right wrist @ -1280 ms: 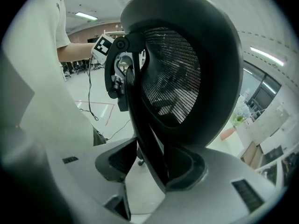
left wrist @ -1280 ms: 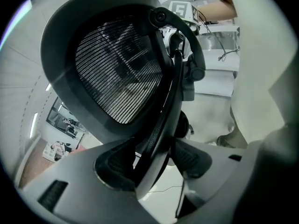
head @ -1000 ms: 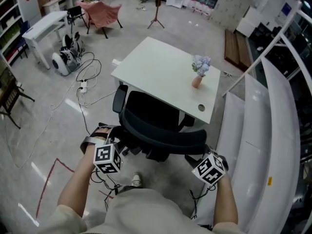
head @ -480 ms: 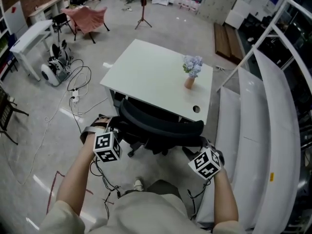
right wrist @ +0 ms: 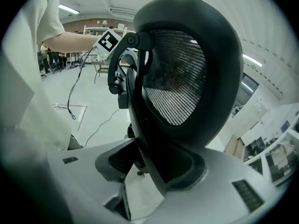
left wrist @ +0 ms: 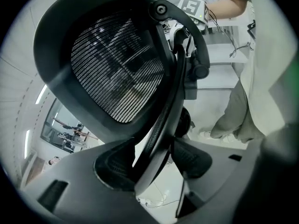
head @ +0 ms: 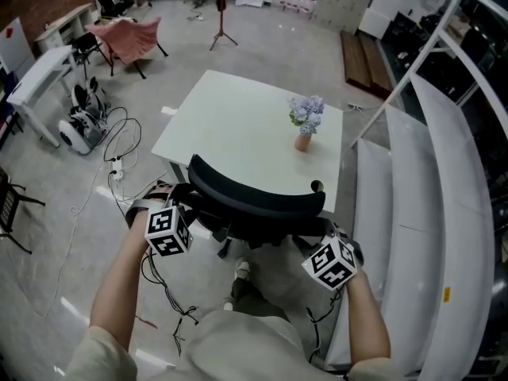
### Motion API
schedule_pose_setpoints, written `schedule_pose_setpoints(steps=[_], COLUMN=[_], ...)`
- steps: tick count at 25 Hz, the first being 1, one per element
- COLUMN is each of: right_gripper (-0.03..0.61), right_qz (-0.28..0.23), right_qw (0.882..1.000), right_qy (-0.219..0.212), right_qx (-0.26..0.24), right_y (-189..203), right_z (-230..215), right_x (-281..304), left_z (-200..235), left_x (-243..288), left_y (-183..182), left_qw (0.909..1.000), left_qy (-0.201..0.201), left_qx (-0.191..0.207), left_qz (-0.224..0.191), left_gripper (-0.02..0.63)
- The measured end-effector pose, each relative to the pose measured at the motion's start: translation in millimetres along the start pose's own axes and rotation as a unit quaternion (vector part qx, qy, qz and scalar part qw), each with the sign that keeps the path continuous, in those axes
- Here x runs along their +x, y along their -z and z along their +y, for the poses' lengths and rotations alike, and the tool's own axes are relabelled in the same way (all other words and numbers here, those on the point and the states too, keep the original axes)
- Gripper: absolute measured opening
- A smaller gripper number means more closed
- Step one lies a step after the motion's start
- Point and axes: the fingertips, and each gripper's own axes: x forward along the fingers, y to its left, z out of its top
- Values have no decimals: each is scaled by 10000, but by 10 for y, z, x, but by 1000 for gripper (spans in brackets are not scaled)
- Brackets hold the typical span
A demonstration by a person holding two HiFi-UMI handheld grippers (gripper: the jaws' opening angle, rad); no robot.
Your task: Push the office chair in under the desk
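The black office chair [head: 254, 205] has its seat under the white desk [head: 230, 125], and its curved mesh backrest stands at the desk's near edge. My left gripper [head: 176, 203] is shut on the backrest's left rim. In the left gripper view the rim [left wrist: 159, 125] runs between the pads of my left gripper [left wrist: 152, 160]. My right gripper [head: 321, 232] holds the backrest's right side. The right gripper view shows the mesh backrest [right wrist: 180, 83] with its frame wedged between the pads of my right gripper [right wrist: 156, 164]; those jaws have just closed a little further on it.
A vase of pale flowers [head: 303, 129] stands on the desk near its right edge. A long white curved panel [head: 413, 213] runs close along the right. Cables [head: 119, 145] lie on the floor at left, with a white table [head: 32, 82] and a pink chair [head: 127, 38] beyond.
The chair has rolled forward: its seat, earlier in full view, is now hidden under the desk top. Both grippers moved forward with the backrest.
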Motion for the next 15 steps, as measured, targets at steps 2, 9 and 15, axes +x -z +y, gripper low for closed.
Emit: schedule_pose_setpoints(steps=[2,9,15], right_gripper=[186,162,156], right_qz=[-19,-184,-194], right_qw=[10000,9987,9990], right_qy=[-45,-429,-326], right_qx=[36,224,253], right_y=[-41,-248,-363], right_z=[-113,-274,-354], right_x=[61,188,287], left_z=[135,474,687], left_x=[89,275,385], left_y=[-9,83,161], left_qw=[10000,9996,9994], left_qy=[32,267,332], left_qx=[9,53,98], left_qz=[14,47,28], left_gripper=[245,247,252])
